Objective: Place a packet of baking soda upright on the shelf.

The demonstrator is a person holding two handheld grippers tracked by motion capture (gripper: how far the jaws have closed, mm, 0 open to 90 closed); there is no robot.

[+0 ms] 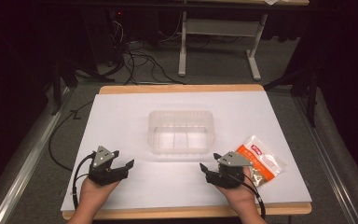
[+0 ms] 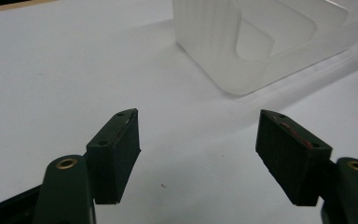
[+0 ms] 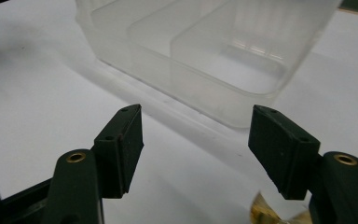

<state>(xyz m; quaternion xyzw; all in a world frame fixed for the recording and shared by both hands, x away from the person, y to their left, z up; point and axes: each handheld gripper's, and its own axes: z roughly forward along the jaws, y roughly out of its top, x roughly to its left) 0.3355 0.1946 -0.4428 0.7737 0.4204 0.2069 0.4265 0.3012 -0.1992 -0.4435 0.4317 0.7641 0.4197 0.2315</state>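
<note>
A clear plastic container (image 1: 182, 131) with inner dividers stands in the middle of the white table top (image 1: 121, 112). An orange and clear snack bag (image 1: 262, 158) lies to its right near the front. My left gripper (image 1: 123, 157) rests at the front left, open and empty, with the container's corner (image 2: 261, 51) ahead of its jaws. My right gripper (image 1: 209, 161) rests at the front right, open and empty, just left of the bag. The container (image 3: 205, 56) lies straight ahead of it, and a bit of the bag (image 3: 265, 212) shows under its right jaw.
The table's wooden edge (image 1: 182, 87) runs along the far side. Beyond it on the grey floor stand a white table frame (image 1: 219, 42) and loose cables (image 1: 140, 63). Dark stands flank the table on both sides.
</note>
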